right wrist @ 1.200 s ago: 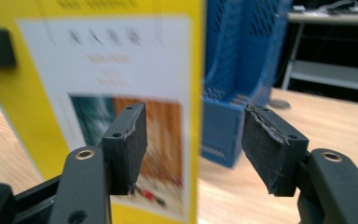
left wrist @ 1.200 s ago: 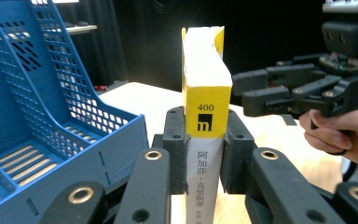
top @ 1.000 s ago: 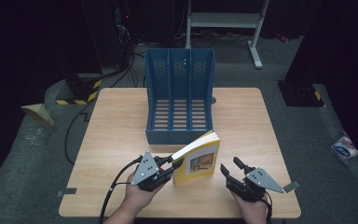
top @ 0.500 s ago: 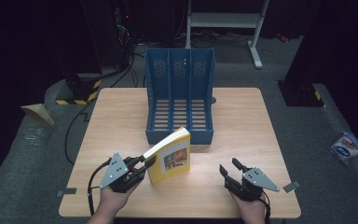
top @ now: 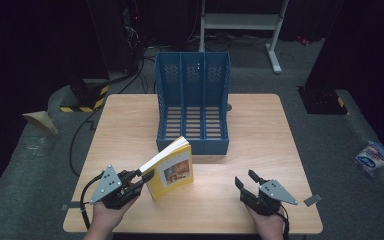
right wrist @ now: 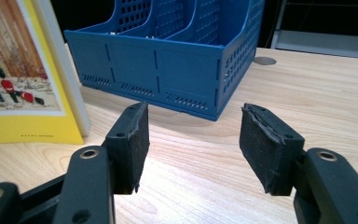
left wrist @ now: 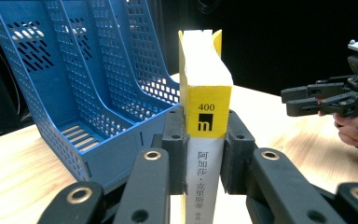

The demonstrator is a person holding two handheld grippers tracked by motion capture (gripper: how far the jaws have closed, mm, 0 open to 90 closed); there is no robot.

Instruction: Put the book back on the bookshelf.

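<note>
A yellow paperback book (top: 172, 167) stands on edge on the wooden table (top: 260, 130), its spine toward my left gripper (top: 147, 176), which is shut on that spine. In the left gripper view both pads clamp the book (left wrist: 205, 102) just below the "400" label, and my left gripper (left wrist: 204, 140) points toward the blue file rack (left wrist: 98, 93). My right gripper (top: 247, 179) rests near the front right of the table, open and holding nothing. In the right gripper view the right gripper (right wrist: 193, 140) has bare wood between its pads, with the book (right wrist: 23, 88) to its left.
The blue three-slot file rack (top: 192, 100) lies at the table's middle back, its open slots facing up; the rack (right wrist: 168, 60) is just ahead of the right gripper. The right gripper (left wrist: 291, 100) hovers off to the right in the left gripper view. Cables and a metal stand sit on the dark floor behind.
My left gripper has carried the book leftward along the front of the table, away from the right gripper. The right gripper has stayed where it was.
</note>
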